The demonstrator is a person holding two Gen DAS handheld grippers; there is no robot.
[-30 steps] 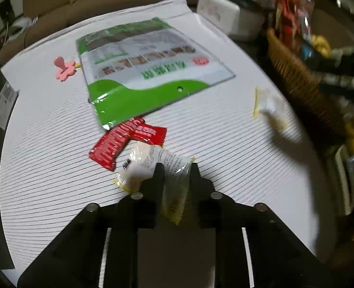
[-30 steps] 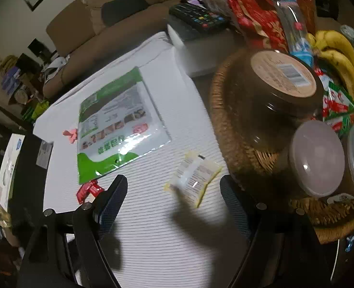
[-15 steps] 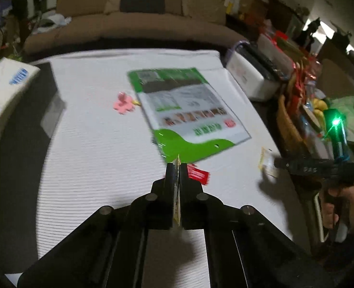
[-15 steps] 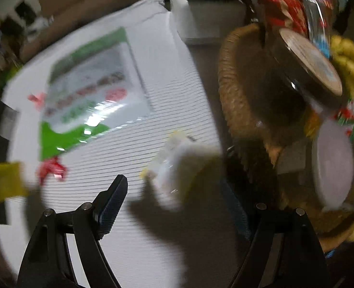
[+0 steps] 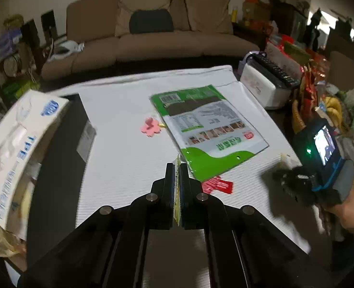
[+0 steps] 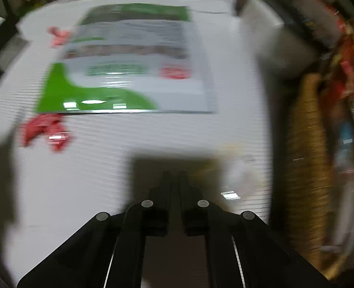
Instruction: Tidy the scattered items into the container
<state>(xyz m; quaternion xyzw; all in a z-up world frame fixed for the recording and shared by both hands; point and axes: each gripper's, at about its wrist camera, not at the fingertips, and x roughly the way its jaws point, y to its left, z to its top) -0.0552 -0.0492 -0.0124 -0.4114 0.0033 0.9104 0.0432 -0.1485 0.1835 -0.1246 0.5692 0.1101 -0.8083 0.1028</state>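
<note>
Two tongs are pressed together: left tongs (image 5: 177, 168) pinch a yellow sachet (image 5: 176, 192) above the desk (image 5: 119, 148); right tongs (image 6: 174, 177) look empty. Green pouch (image 5: 208, 129), red packets (image 5: 217, 185), pink clip (image 5: 150, 126) remain untidied.

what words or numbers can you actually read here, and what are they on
None can be read with confidence.
Green and white bag: Chinese print, barcode, red logo, too small and upside down.
White box: blue lettering, blurred.
Yellow packet in the left gripper: seen edge-on, no print visible.
Red packets: too small.
</note>
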